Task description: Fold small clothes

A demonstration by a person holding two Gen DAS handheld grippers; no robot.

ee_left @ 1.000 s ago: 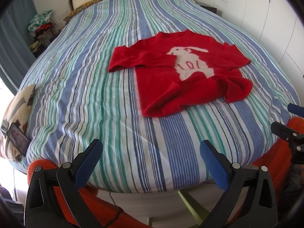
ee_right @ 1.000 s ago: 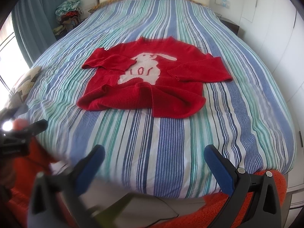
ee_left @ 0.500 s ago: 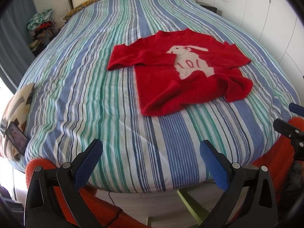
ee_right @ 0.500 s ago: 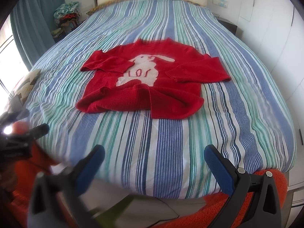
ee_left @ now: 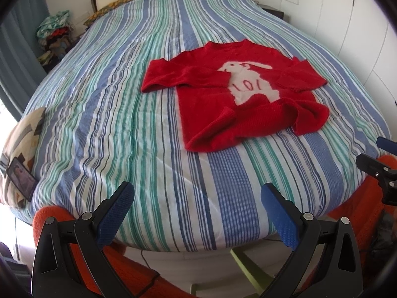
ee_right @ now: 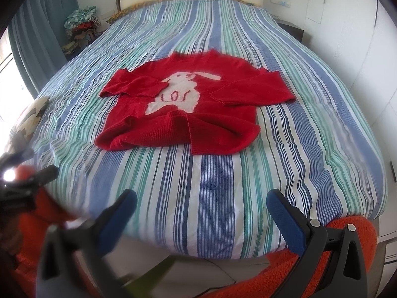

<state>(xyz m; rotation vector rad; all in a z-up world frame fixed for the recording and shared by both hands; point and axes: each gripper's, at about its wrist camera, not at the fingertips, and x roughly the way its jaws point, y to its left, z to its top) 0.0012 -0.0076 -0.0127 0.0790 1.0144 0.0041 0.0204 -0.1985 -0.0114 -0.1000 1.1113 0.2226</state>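
A small red sweater [ee_left: 223,99] with a white rabbit on its chest lies face up on the striped bed; it also shows in the right wrist view [ee_right: 183,109]. Both sleeves are folded inward across the body and the hem is rumpled. My left gripper [ee_left: 197,198] is open and empty, over the bed's near edge, well short of the sweater. My right gripper [ee_right: 202,206] is open and empty, also at the near edge. Each gripper shows at the side of the other's view.
The bed [ee_left: 124,99] has a blue, green and white striped cover. A patterned cushion with a phone [ee_left: 21,177] lies at its left edge. A pile of clothes [ee_right: 80,22] sits far left by the curtain. White wardrobe doors [ee_right: 372,49] run along the right.
Both grippers have moved slightly forward toward the bed, so the sweater sits a little lower and nearer in both views. Both stay open.
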